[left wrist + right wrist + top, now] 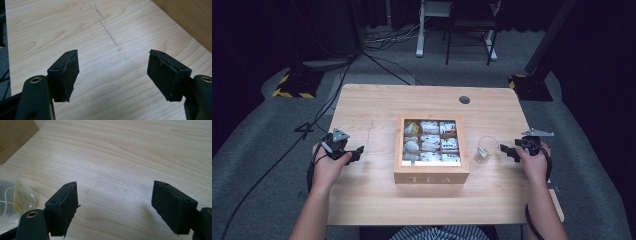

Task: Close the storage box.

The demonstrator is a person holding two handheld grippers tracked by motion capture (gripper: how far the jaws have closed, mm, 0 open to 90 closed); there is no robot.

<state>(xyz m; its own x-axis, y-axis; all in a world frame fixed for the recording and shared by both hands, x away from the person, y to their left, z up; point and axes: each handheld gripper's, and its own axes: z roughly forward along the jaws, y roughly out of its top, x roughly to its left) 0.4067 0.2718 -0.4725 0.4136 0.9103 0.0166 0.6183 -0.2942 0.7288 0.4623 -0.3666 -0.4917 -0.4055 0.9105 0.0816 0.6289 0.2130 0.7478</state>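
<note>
A wooden tea box (432, 173) marked TEA stands open in the middle of the table, its compartments filled with several wrapped tea bags (430, 142). Just right of it stands a clear plastic cup (486, 149) with a tea bag and string inside. My left gripper (357, 152) hovers low over bare wood left of the box, open and empty (113, 75), with the box wall (190, 17) at the upper right of its view. My right gripper (507, 151) sits right of the cup, open and empty (115, 205). The cup (15, 200) lies at its left jaw.
The light wooden table (372, 200) has a round cable hole (464, 99) at the back right. A faint pencilled line (107, 30) runs across the wood ahead of the left gripper. Cables, a striped stand base (292, 90) and chair legs stand on the grey floor behind.
</note>
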